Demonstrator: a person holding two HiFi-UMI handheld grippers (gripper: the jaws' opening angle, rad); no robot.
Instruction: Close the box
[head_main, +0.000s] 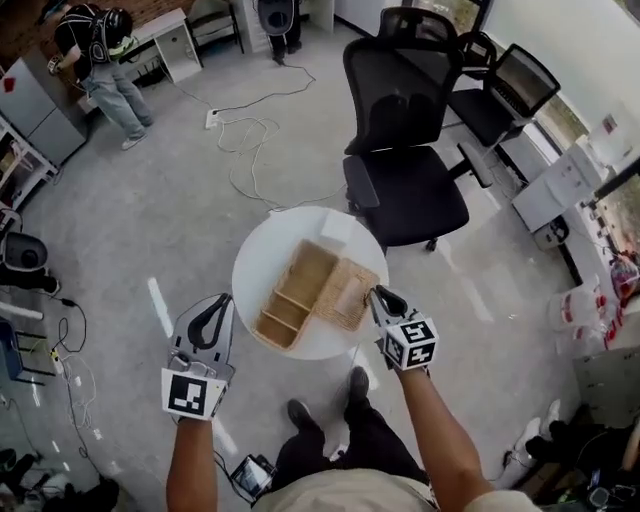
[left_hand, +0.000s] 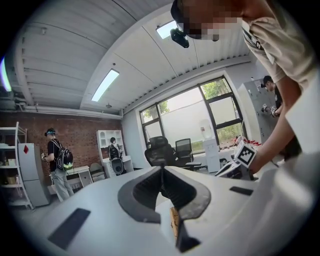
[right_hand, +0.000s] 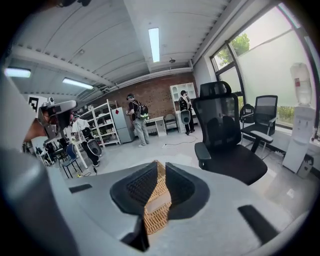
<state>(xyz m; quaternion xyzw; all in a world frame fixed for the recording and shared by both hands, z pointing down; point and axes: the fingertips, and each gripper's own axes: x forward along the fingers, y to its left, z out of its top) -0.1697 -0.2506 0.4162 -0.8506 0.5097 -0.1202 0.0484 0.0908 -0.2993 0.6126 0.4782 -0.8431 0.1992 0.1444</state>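
Note:
A wicker box (head_main: 288, 300) with several compartments lies open on a round white table (head_main: 255, 245). Its woven lid (head_main: 346, 293) is folded out flat to the right. My right gripper (head_main: 377, 293) is at the lid's right edge. In the right gripper view the lid (right_hand: 157, 212) fills the narrow gap between the jaws of the right gripper (right_hand: 159, 167), which are shut on it. My left gripper (head_main: 222, 300) hovers at the table's left rim, apart from the box. In the left gripper view the left gripper (left_hand: 161, 171) is shut and holds nothing. A sliver of wicker (left_hand: 174, 222) shows below it.
A black office chair (head_main: 405, 150) stands just behind the table, with a second chair (head_main: 500, 95) further right. White cables (head_main: 250, 140) trail over the grey floor. A person (head_main: 100, 60) stands at the far left. White desks (head_main: 565, 190) line the right side.

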